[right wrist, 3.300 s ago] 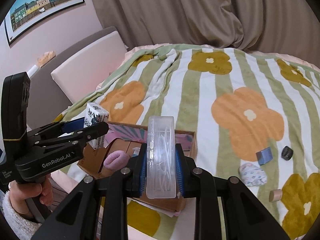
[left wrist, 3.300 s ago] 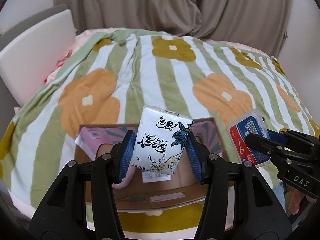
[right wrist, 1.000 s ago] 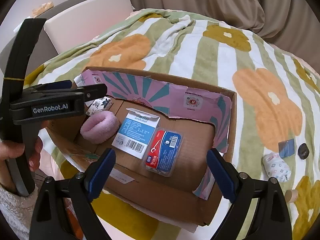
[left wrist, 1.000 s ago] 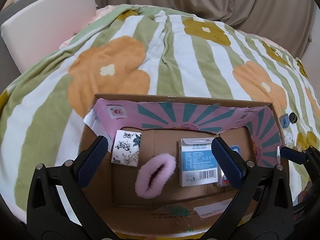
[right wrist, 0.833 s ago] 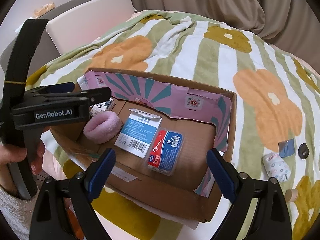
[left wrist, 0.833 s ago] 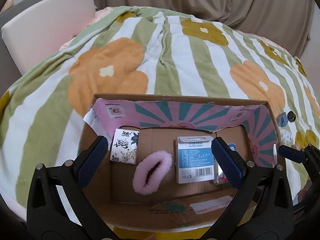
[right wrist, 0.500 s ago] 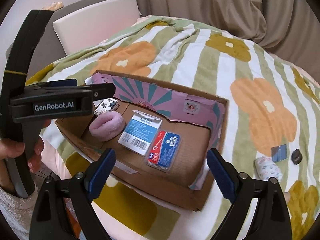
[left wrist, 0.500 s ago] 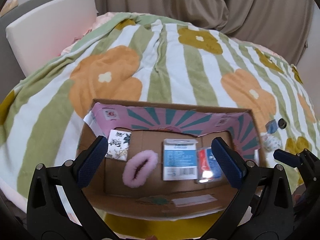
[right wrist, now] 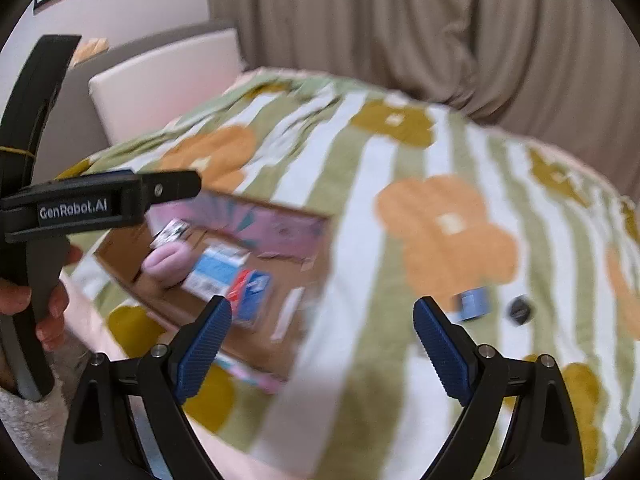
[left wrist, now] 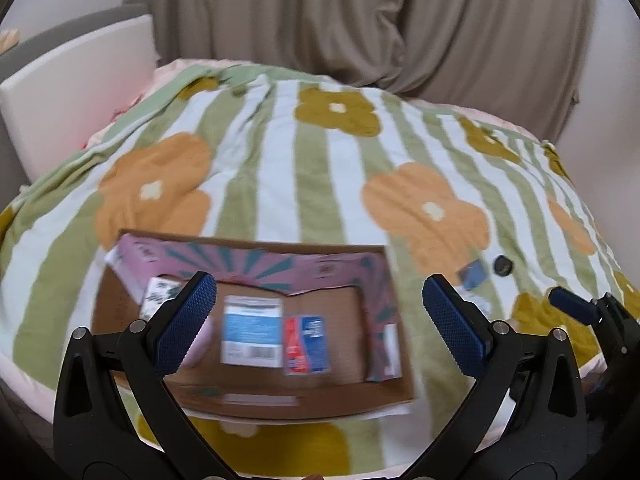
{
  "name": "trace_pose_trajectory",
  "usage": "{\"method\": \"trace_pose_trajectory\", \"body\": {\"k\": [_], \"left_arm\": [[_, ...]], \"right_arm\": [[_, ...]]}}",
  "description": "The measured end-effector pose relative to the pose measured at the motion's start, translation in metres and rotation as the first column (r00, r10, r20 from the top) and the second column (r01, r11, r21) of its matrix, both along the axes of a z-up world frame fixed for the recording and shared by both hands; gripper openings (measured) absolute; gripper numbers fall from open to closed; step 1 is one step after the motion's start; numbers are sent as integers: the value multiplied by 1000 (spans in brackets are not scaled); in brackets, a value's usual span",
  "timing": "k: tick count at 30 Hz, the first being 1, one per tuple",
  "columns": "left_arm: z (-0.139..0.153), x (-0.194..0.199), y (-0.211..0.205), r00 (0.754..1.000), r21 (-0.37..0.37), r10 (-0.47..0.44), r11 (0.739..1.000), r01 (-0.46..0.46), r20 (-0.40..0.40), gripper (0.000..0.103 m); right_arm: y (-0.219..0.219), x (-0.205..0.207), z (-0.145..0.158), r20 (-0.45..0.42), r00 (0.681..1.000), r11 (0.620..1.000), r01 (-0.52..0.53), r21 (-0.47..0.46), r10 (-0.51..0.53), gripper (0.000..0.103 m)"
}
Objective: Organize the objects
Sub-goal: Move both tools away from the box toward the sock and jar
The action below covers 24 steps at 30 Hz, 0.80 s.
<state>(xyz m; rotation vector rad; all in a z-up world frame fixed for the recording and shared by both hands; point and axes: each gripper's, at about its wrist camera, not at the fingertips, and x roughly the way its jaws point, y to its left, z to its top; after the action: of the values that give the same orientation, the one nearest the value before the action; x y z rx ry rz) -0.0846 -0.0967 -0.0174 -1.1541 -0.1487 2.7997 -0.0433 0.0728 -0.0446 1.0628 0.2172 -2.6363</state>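
Note:
An open cardboard box point(left wrist: 120, 308) with pink inner flaps lies on the flowered blanket; it also shows in the right wrist view point(right wrist: 120, 252). Inside lie a white tissue pack point(left wrist: 158, 298), a pink fluffy hair tie point(right wrist: 166, 260), a blue-white box point(left wrist: 252, 330) and a red-blue floss pick case point(left wrist: 306, 344). My left gripper point(left wrist: 320, 320) is open and empty, raised above the box's near side. My right gripper point(right wrist: 322, 338) is open and empty, above the blanket right of the box. Both views are blurred by motion.
On the blanket right of the box lie a small blue square item point(right wrist: 474, 302), a small black item point(right wrist: 520, 310) and a white patterned packet point(left wrist: 478, 306). A white headboard point(left wrist: 76, 92) stands at the left, beige curtains point(left wrist: 360, 20) behind. The bed edge is near.
Both grippers have let go of the tissue pack and the floss case, which now lie in the box. Both have pulled back and up; the right view has swung rightwards.

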Motion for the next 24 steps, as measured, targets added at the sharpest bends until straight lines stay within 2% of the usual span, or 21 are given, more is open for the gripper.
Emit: {"method": "trace_pose_trajectory", "body": {"k": [6, 13, 18, 24], "left_arm": [[10, 3, 57, 998, 17, -48, 999, 48, -31, 103], [7, 3, 111, 996, 29, -85, 996, 86, -41, 103], [-11, 2, 141, 995, 34, -97, 995, 98, -24, 103], [-45, -2, 166, 994, 42, -109, 993, 108, 24, 103]], "right_arm": [[60, 6, 14, -37, 997, 997, 68, -30, -69, 91], [127, 8, 19, -58, 983, 984, 172, -45, -175, 91], [164, 4, 14, -47, 979, 978, 193, -78, -197, 91], [199, -11, -2, -15, 978, 971, 206, -118, -209, 91]]}}
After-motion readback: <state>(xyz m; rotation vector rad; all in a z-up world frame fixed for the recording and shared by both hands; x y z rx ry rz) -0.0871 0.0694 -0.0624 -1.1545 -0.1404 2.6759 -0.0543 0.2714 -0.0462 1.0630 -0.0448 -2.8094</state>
